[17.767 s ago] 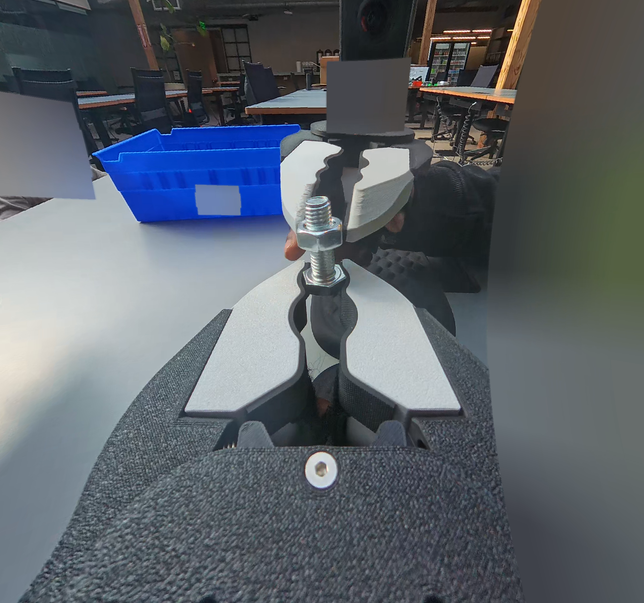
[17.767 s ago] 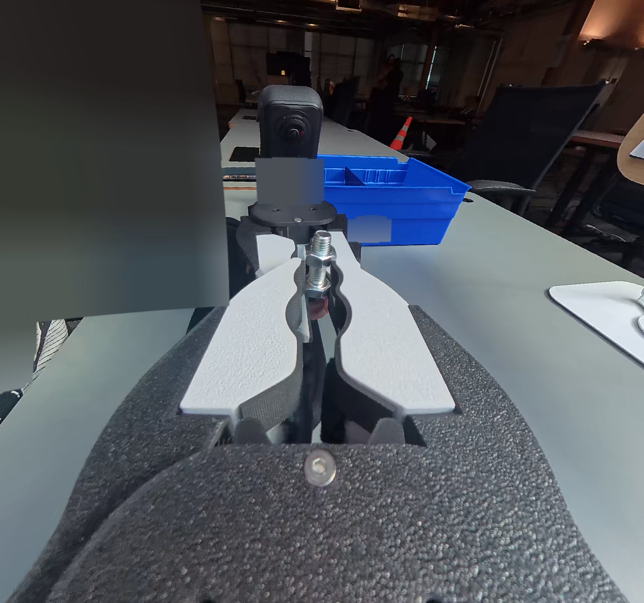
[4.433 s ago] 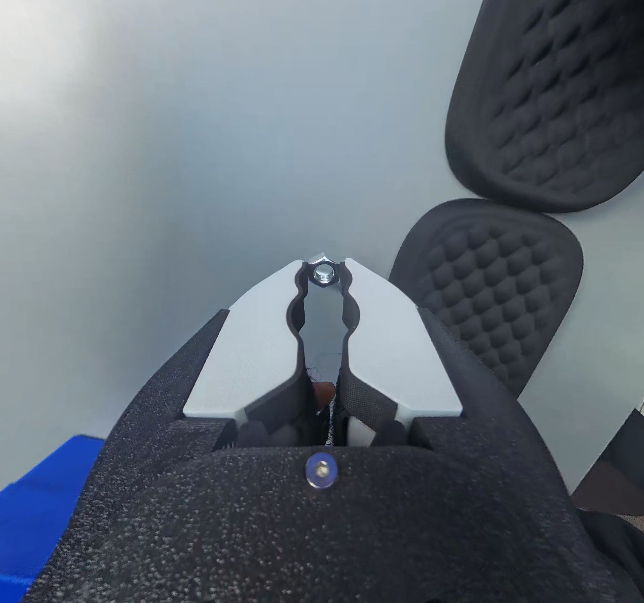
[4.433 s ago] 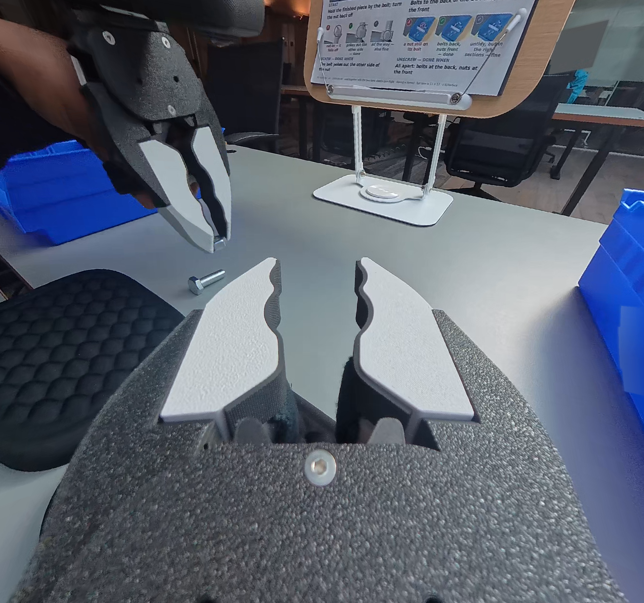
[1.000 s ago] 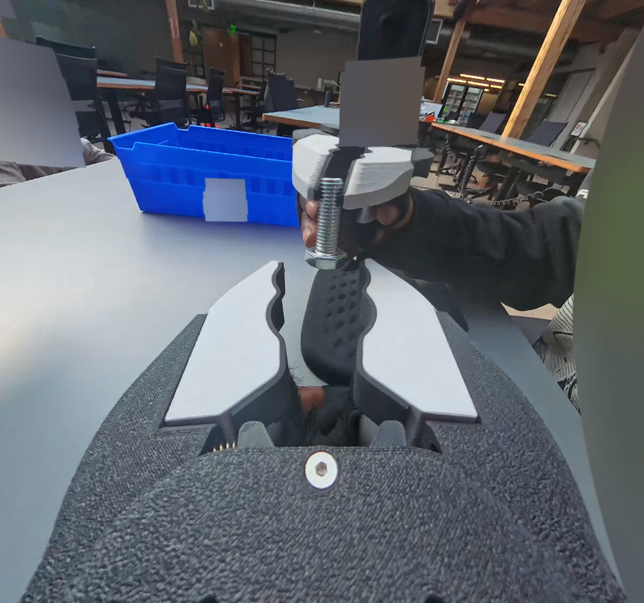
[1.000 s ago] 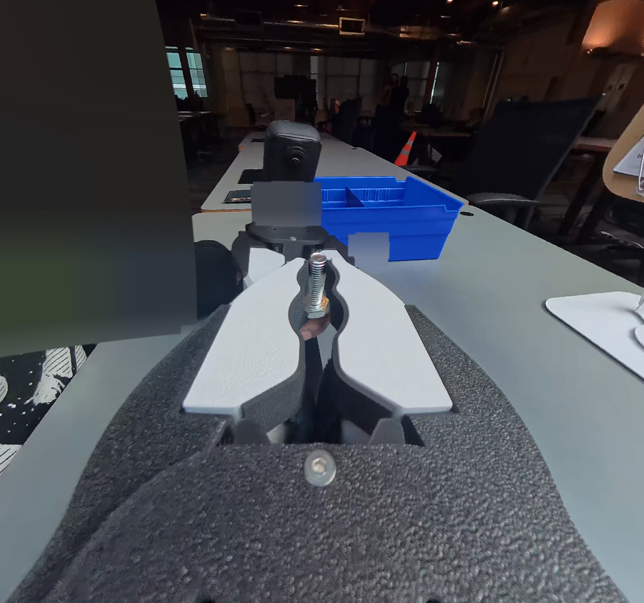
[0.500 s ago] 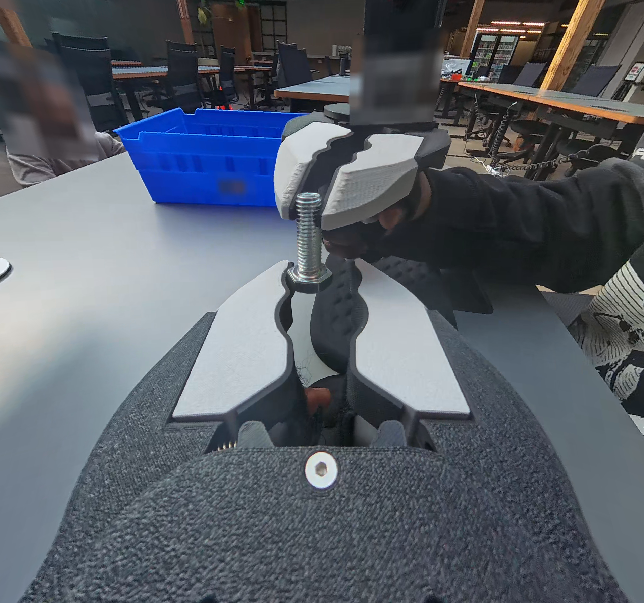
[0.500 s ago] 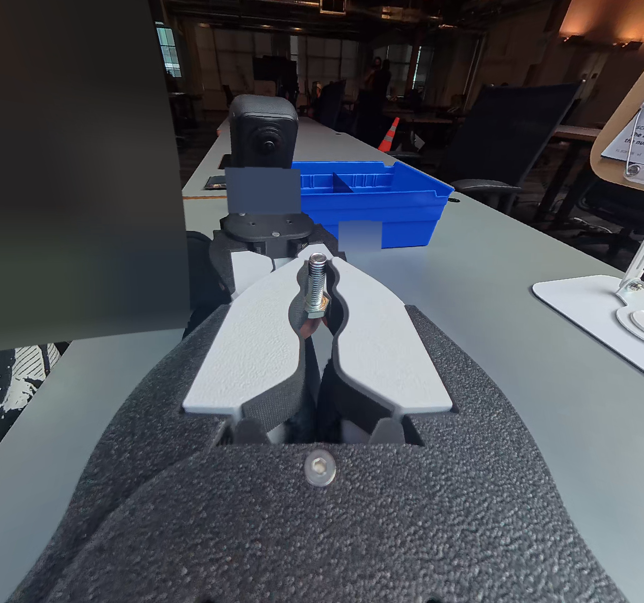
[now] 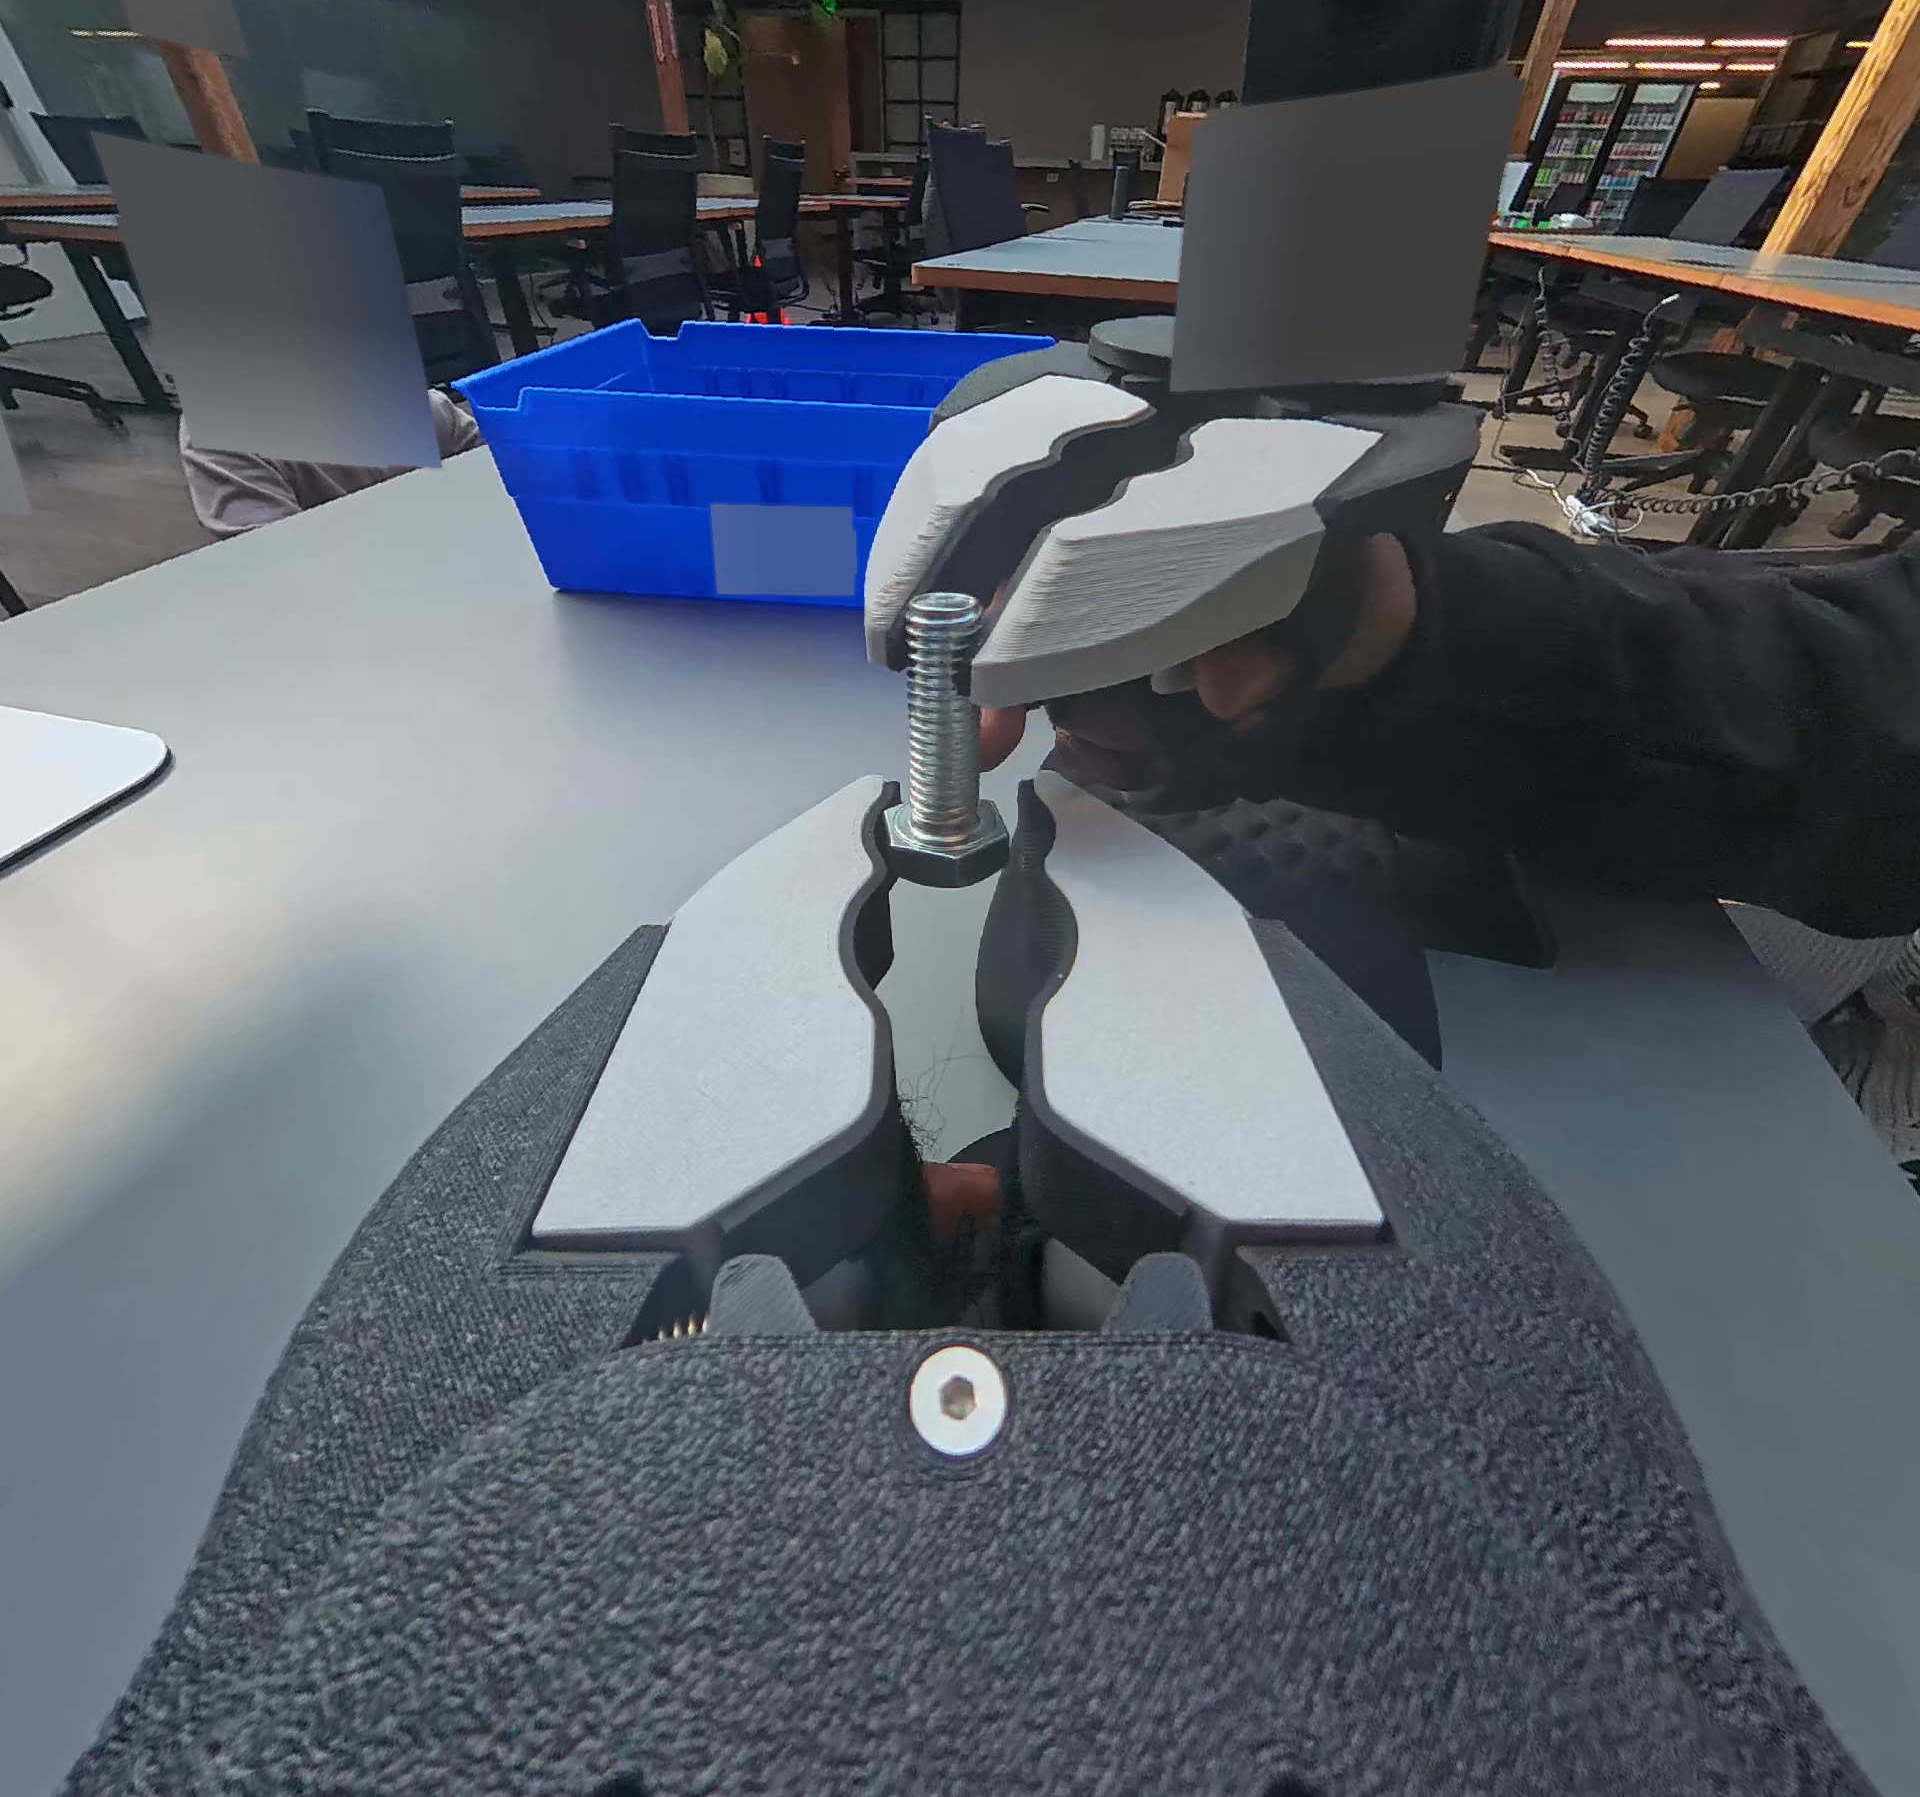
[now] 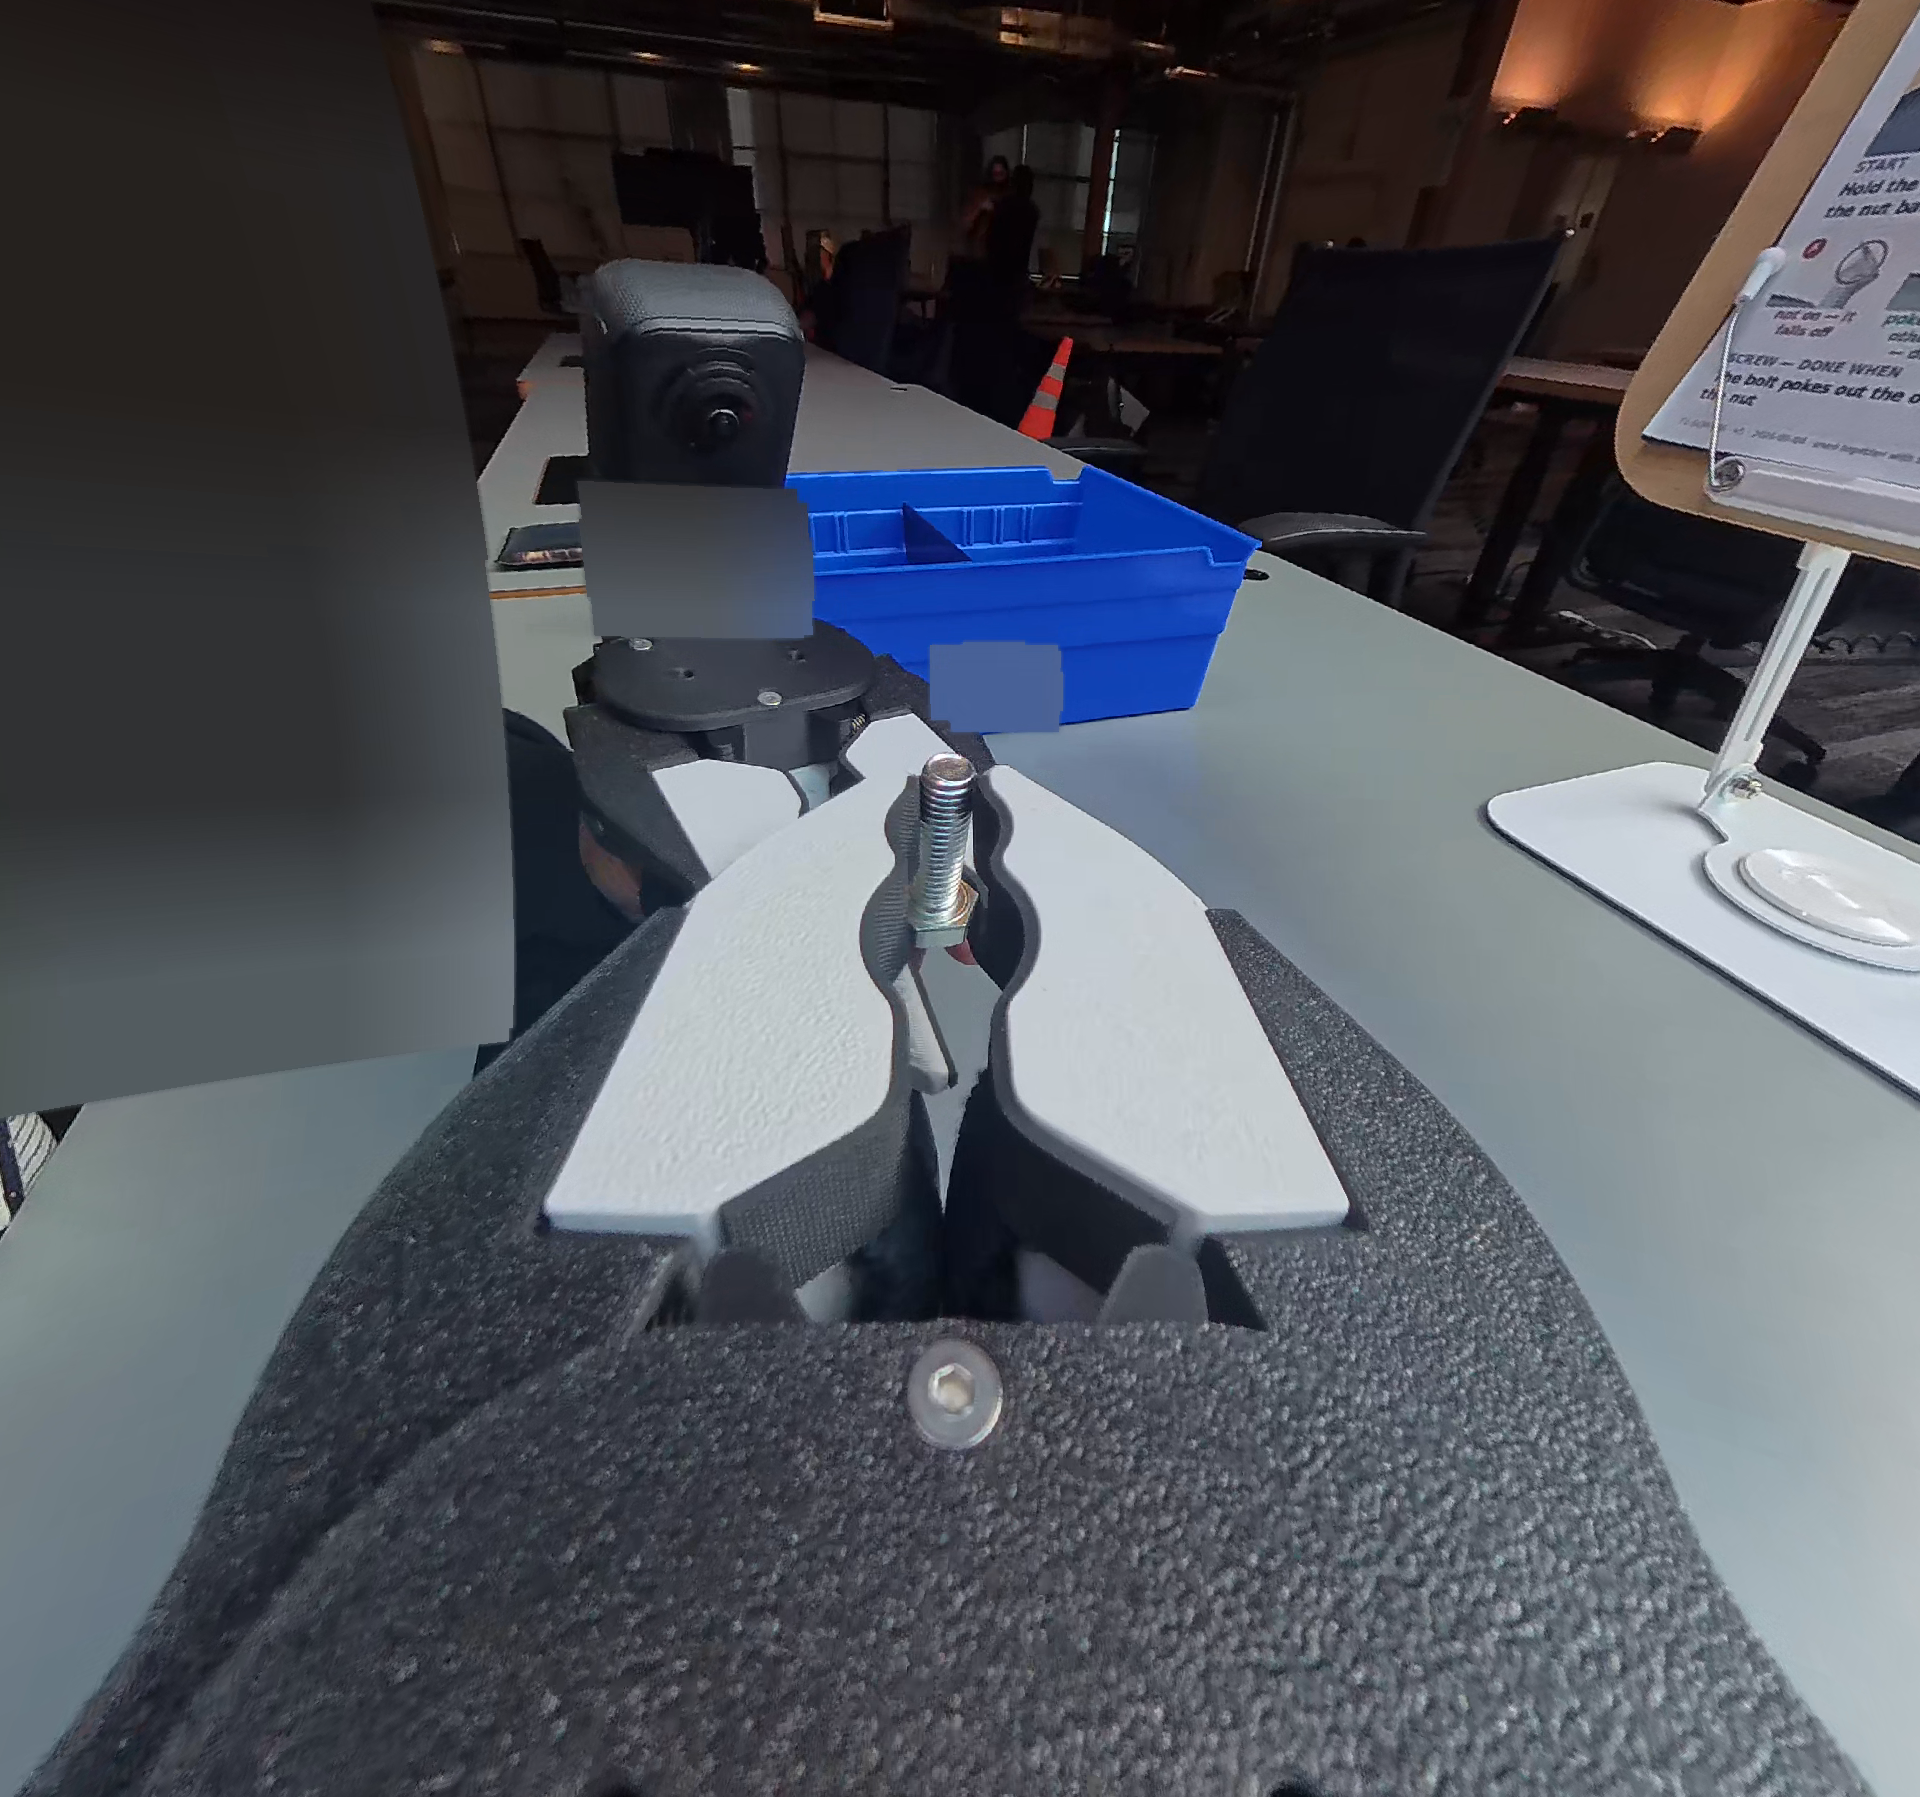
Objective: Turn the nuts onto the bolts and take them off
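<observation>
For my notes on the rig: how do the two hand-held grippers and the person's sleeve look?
Each hand-held gripper, left and right, has a rough black body, two pale grey wavy-edged fingers and a silver hex screw. A black camera tops each. The sleeve is black.

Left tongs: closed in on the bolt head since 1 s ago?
Yes. The left tongs were open short of the bolt; now they flank its hex head, bolt upright, with the right tongs gripping its top.
</observation>
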The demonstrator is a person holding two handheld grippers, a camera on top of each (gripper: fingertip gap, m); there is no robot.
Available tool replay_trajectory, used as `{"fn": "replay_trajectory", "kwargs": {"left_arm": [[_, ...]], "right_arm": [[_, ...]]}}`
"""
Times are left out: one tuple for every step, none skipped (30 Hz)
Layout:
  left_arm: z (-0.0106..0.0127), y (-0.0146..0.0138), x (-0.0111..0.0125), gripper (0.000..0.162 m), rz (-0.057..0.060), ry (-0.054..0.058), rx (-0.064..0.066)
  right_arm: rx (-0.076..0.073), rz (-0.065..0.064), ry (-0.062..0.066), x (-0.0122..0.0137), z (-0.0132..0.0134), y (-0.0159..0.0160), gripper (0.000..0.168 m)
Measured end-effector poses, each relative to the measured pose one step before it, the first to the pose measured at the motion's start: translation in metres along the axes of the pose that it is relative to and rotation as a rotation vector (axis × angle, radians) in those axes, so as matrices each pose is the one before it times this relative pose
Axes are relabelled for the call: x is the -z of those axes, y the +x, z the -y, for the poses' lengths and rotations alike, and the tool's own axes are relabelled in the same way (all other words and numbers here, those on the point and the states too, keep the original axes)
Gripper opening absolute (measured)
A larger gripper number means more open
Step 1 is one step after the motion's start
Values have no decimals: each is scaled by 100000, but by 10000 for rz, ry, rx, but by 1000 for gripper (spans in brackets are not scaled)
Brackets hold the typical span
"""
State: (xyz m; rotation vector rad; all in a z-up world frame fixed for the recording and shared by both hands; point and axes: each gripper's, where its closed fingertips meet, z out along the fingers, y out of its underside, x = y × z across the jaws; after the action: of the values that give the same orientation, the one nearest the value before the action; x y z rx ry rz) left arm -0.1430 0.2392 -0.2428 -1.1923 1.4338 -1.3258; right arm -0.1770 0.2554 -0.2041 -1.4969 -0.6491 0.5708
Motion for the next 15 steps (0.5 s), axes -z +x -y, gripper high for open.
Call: {"fn": "replay_trajectory", "kwargs": {"left_arm": [[-13,-23,-15,20,25,-12,-9],[-1,-4,1,19,-1,-1,-7],[19,-46,14,17,26,16,18],[25,-47,29,15,16,29,35],[23,15,30,15,-37,28,25],[26,-18,13,15,-2,21,20],[5,-9,8,15,2,5,3],[4,2,-2,15,-4,3,-5],[0,8,12,14,-4,9,-2],[-19,29,18,14,-26,2,3],[7,31,24,14,-28,8,-16],[18,-31,40,14,48,27,-30],[-43,60,16,13,-29,-24,-39],[-38,88,3,13,-71,-22,-15],[16,114,15,13,-98,22,-15]], "right_arm": [[29,-91,-5,-37,12,-30,8],[58,-82,-1,-24,8,-37,8],[76,-56,-3,-21,26,-42,8],[65,-15,-4,-14,23,-54,8],[42,-25,-8,-12,24,1,8],[21,-27,-20,-5,16,31,8],[21,-17,-27,-20,-1,-4,8],[23,-29,-10,-18,4,-17,8],[1,-42,-3,-9,2,-16,8],[-6,-8,2,1,-4,-51,8],[-26,9,15,12,30,-50,8],[-56,34,-18,6,4,-47,8],[-100,71,-60,6,-33,-56,9],[-97,121,-78,42,-17,-81,9],[-51,156,-157,78,-38,-62,11]]}}
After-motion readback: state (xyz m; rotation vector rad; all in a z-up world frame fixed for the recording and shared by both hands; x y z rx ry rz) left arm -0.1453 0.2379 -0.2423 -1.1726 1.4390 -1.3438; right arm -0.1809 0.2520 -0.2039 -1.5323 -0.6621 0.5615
